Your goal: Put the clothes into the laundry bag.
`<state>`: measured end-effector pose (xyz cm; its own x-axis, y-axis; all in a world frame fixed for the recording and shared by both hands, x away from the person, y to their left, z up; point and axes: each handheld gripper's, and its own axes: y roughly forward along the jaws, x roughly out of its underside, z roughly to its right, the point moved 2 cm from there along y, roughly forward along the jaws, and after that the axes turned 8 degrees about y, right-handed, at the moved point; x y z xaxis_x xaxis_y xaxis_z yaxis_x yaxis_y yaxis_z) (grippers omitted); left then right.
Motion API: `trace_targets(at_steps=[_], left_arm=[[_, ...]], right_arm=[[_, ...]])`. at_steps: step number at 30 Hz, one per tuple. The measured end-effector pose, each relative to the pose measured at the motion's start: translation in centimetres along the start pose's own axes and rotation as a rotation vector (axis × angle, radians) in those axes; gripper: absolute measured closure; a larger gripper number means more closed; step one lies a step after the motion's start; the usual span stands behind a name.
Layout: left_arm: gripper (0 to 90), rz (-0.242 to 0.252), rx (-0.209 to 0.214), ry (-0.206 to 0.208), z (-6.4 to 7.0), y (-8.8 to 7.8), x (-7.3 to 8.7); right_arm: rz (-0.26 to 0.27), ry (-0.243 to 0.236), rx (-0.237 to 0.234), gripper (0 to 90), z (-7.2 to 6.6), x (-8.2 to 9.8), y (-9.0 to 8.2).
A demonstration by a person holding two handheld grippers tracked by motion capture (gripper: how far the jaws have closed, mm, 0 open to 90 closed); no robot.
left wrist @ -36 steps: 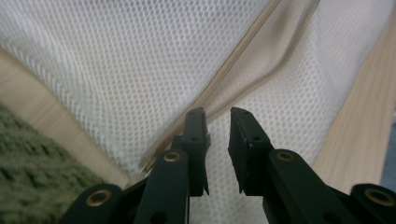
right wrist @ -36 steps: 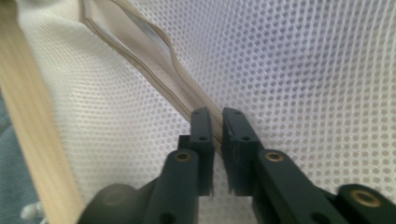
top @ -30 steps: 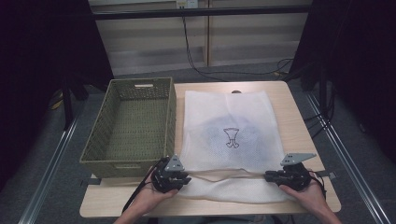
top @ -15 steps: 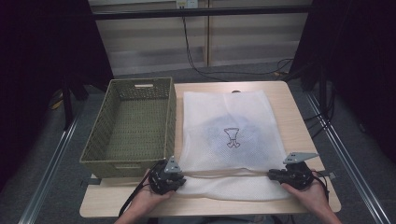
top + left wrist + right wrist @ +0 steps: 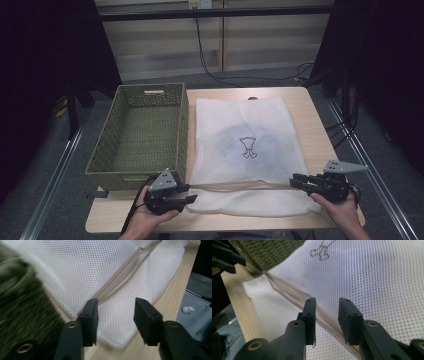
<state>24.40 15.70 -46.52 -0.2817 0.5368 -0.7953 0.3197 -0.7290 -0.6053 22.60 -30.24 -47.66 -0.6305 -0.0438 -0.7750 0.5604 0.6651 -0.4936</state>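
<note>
A white mesh bag [image 5: 235, 120] with a small dark figure [image 5: 247, 148] lies flat on the wooden table [image 5: 312, 117]. Its near edge is folded along a clear zip band [image 5: 125, 270] [image 5: 287, 290]. My left gripper [image 5: 187, 193] sits at the bag's near left corner. In the left gripper view its jaws [image 5: 116, 307] have just been opening and stand apart above the mesh [image 5: 75, 270] without pinching it. My right gripper [image 5: 296, 181] is at the near right corner. Its jaws [image 5: 327, 307] have also just been opening and hover open over the band and mesh [image 5: 374, 277].
An olive woven basket [image 5: 182, 130] stands left of the bag, close to my left gripper, and shows blurred [image 5: 20, 302] and at a corner [image 5: 269, 250]. Cables [image 5: 210, 55] run on the floor behind the table. Metal rails flank both sides.
Both grippers have opened and let go of the bag's near fold. Each has lifted a little and drawn outward, the left to the left, the right to the right.
</note>
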Motion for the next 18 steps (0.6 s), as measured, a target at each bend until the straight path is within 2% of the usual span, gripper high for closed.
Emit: trace_targets(at_steps=[2, 3, 4, 5, 7, 8, 10, 11, 12, 15, 18], left_arm=[[50.1, 0.022, -0.035, -0.014, -0.1, -0.9, 0.3], [45.9, 0.039, -0.049, -0.024, -0.1, -1.3, 0.4], [44.3, 0.039, -0.049, -0.024, -0.1, -1.3, 0.4], [42.1, 0.055, -0.076, -0.027, -0.1, -2.1, 0.7], [33.8, 0.057, -0.077, -0.036, 0.0, -2.5, 1.0], [28.9, 0.060, -0.081, -0.052, 0.1, -3.0, 1.3], [23.7, 0.068, -0.089, -0.052, 0.0, -3.4, 1.4], [21.7, 0.104, -0.122, -0.063, -0.2, -4.1, 1.4], [20.8, 0.112, -0.129, -0.076, -0.3, -4.2, 1.4], [17.6, 0.114, -0.164, -0.082, -0.3, -4.1, 1.2], [18.1, 0.108, -0.157, -0.075, -0.2, -3.7, 0.9]], right_arm=[[0.027, -0.008, -0.002, 63.9, -0.2, -0.2, -0.4], [0.044, -0.008, -0.003, 61.6, -0.4, -0.3, -0.7], [0.060, -0.012, -0.002, 59.4, -0.7, -0.3, -1.0], [0.073, -0.025, 0.001, 57.9, -0.9, -0.3, -1.2], [0.082, -0.027, 0.003, 56.0, -1.2, -0.1, -1.5], [0.109, -0.042, 0.010, 51.4, -1.8, 0.2, -2.4], [0.114, -0.036, 0.011, 49.5, -1.9, 0.4, -2.6], [0.129, -0.024, 0.021, 46.8, -2.2, 1.4, -3.5], [0.127, -0.023, 0.024, 46.0, -2.2, 1.6, -3.7], [0.130, -0.032, 0.049, 44.5, -2.1, 1.9, -3.9], [0.117, -0.036, 0.045, 43.5, -2.1, 1.8, -3.3]])
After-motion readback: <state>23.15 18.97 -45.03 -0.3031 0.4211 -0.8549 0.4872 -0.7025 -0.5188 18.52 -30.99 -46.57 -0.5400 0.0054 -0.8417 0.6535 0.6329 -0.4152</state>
